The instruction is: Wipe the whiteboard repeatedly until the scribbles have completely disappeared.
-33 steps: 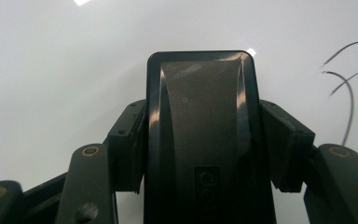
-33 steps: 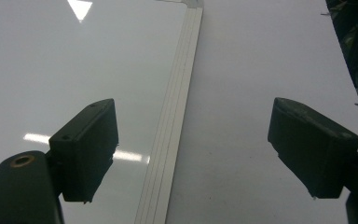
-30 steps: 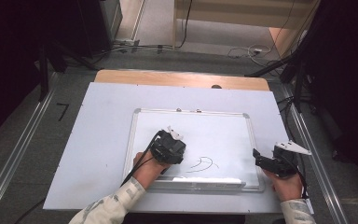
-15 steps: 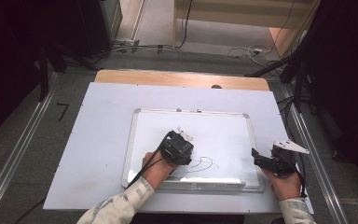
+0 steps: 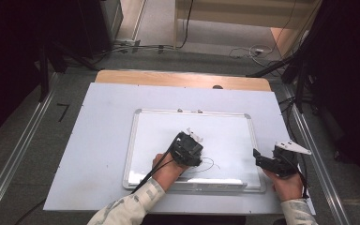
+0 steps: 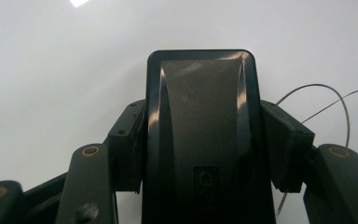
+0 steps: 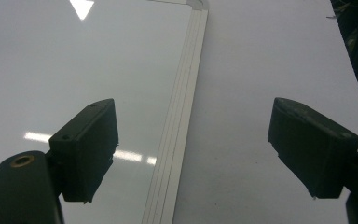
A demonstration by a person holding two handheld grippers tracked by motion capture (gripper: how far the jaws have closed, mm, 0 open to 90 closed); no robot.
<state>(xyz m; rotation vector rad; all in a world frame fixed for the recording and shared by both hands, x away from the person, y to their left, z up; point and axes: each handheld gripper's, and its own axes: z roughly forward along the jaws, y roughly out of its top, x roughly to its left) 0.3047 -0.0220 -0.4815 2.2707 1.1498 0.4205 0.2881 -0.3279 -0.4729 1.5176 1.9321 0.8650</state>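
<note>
White tabletop (image 5: 98, 140) carries a whiteboard (image 5: 225, 126) lying flat, its metal frame square to the person's side; dark floor and cables lie beyond. Left gripper (image 5: 187, 149) sits over the middle of the whiteboard, jaws clamped on a black eraser (image 6: 200, 135); in the left gripper view the eraser fills the gap between the two pads, which press on both its flanks, its face down against the board. Change over the last second: the left gripper has slid across the whiteboard, from near its left-centre to a spot further right, and now sits just beside the thin black pen marks (image 5: 211, 165). Those curved marks lie near the whiteboard's near edge, right of centre; in the left gripper view they show as loops (image 6: 326, 100) just to the right of the eraser, not yet under it. Judgement: wiping is in hand, the stroke heading for the marks, and they look untouched so far, so the erasing itself remains to be done. Right gripper (image 5: 265, 161) has kept its place at the whiteboard's right edge, jaws wide apart and holding nothing; the right gripper view shows the frame strip (image 7: 179, 121) running up between the two pads, with board on one side and tabletop on the other. Next move likely calls for carrying the eraser on rightward over the loops.
</note>
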